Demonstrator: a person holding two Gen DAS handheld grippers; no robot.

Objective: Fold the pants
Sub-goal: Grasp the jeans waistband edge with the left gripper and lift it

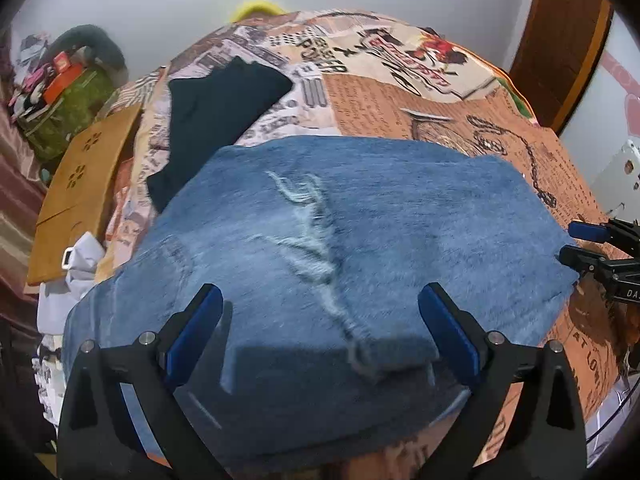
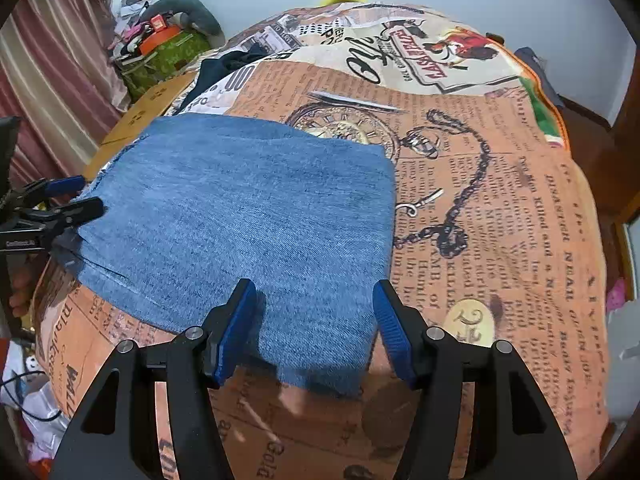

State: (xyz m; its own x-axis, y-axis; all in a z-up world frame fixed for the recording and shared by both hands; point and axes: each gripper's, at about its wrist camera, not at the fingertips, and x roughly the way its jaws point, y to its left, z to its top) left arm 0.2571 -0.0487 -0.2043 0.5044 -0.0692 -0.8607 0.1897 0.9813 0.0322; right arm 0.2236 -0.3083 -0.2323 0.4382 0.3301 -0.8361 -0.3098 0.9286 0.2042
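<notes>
Blue denim pants [image 1: 360,220] lie folded in a flat rectangle on the printed bedspread [image 1: 400,96]; frayed pale rips run down their middle. My left gripper [image 1: 320,328] is open just above the near edge of the denim, holding nothing. In the right wrist view the same pants [image 2: 248,208] fill the middle, and my right gripper [image 2: 314,320] is open over their near right corner, holding nothing. Each gripper shows in the other's view: the right one at the pants' right edge [image 1: 576,244], the left one at the left edge [image 2: 76,196].
A dark folded garment [image 1: 216,120] lies on the bed behind the jeans. A wooden board [image 1: 84,188] and a green box with clutter [image 1: 68,108] stand left of the bed. A wooden door frame [image 1: 560,40] is at the right. White bags [image 1: 76,268] lie near the left.
</notes>
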